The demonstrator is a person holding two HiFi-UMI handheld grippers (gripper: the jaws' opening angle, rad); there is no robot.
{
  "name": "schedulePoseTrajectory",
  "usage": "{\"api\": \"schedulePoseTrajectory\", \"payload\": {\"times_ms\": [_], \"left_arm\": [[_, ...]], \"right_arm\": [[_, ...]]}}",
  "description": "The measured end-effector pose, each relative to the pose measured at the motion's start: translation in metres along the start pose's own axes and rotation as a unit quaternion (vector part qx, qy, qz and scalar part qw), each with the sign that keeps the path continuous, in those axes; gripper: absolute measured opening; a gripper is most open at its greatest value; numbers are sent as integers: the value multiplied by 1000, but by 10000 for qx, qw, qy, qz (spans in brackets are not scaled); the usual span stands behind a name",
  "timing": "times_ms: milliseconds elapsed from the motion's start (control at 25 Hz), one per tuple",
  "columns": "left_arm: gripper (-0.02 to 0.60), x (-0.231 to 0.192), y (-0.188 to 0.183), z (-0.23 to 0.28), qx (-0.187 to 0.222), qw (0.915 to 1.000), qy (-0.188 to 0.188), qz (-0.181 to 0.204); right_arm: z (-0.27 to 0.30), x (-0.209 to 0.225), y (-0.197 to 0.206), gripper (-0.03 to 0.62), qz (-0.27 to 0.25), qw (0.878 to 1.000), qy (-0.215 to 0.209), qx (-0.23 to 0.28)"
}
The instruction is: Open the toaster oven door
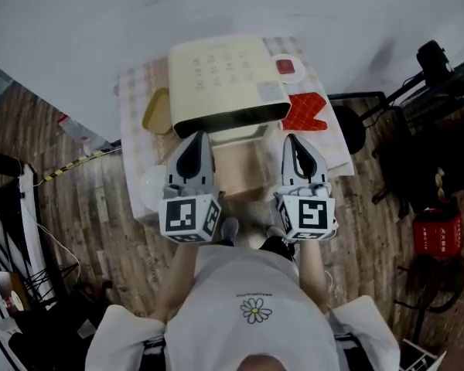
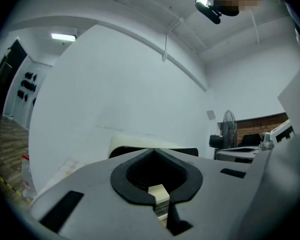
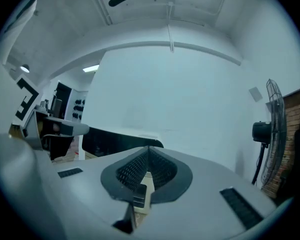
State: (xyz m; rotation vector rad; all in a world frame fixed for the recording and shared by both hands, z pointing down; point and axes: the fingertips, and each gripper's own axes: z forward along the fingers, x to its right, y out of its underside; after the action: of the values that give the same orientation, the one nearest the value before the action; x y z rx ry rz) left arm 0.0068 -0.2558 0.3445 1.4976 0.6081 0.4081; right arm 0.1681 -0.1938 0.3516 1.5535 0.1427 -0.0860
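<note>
2 grippers, left and right, hang side by side above the near edge of the cloth-covered counter. Both pairs of fingers are pressed together on nothing, with a clear gap between the 2 grippers. Just beyond stands 1 boxy, smooth cream toaster oven. 1 red mitt lies at its right front corner.

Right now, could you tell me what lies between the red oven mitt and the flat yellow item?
The boxy cream toaster oven, in the head view.
</note>
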Motion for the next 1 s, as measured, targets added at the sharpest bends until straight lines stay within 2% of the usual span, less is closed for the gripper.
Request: {"api": "schedulePoseTrajectory", "payload": {"times_ms": [320, 520, 720, 1000], "left_arm": [[17, 26, 1, -12, 22, 9964, -849, 2], [17, 44, 0, -23, 121, 9921, -1245, -16], [17, 54, 3, -31, 130, 9895, -1441, 25], [17, 50, 0, -31, 223, 9883, -1505, 84]], "right_arm": [[8, 6, -14, 9, -6, 9952, -919, 338], [-1, 10, -8, 9, 134, 9908, -1278, 413], [-14, 17, 2, 9, 228, 9889, -1419, 369], [-21, 20, 6, 9, 257, 9889, -1418, 352]]}}
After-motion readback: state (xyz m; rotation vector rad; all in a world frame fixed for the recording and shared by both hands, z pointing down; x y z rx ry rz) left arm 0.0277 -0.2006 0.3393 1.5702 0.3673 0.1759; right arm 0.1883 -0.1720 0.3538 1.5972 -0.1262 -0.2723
